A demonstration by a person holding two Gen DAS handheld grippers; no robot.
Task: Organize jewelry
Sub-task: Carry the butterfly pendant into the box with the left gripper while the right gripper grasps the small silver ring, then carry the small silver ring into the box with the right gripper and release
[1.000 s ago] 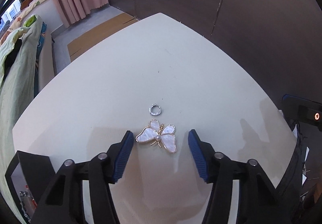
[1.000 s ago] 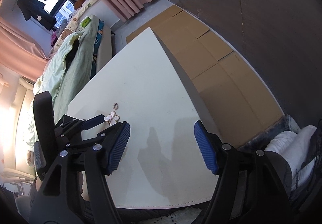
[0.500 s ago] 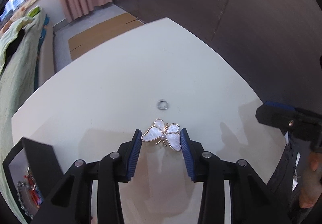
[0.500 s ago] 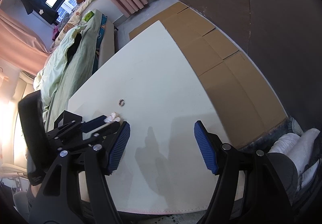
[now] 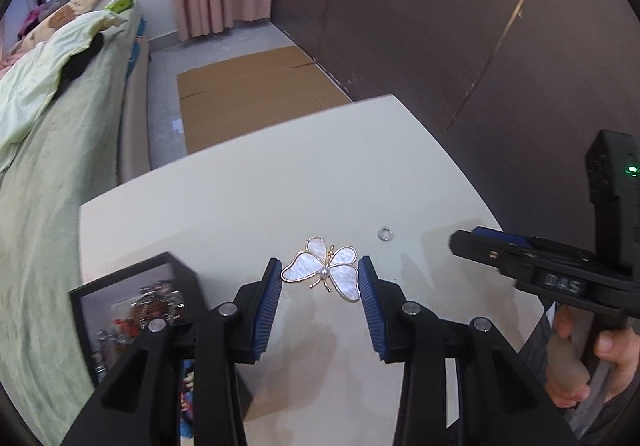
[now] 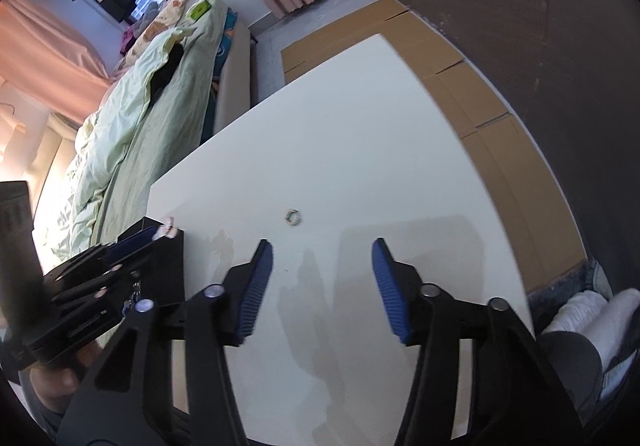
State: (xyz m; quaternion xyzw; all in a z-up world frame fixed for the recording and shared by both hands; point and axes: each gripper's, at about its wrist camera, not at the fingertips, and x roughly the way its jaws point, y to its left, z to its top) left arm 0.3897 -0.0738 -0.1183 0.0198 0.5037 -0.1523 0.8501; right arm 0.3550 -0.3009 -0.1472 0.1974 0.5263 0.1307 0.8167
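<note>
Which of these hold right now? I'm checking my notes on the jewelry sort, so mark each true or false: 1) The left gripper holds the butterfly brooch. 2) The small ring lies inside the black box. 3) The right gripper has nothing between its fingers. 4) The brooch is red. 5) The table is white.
1) True: the left gripper is shut on the butterfly brooch, lifted above the table.
2) False: the small ring lies on the bare table, apart from the black box.
3) True: the right gripper is closing with nothing between its fingers.
4) False: it is pearly white with a gold rim.
5) True.
</note>
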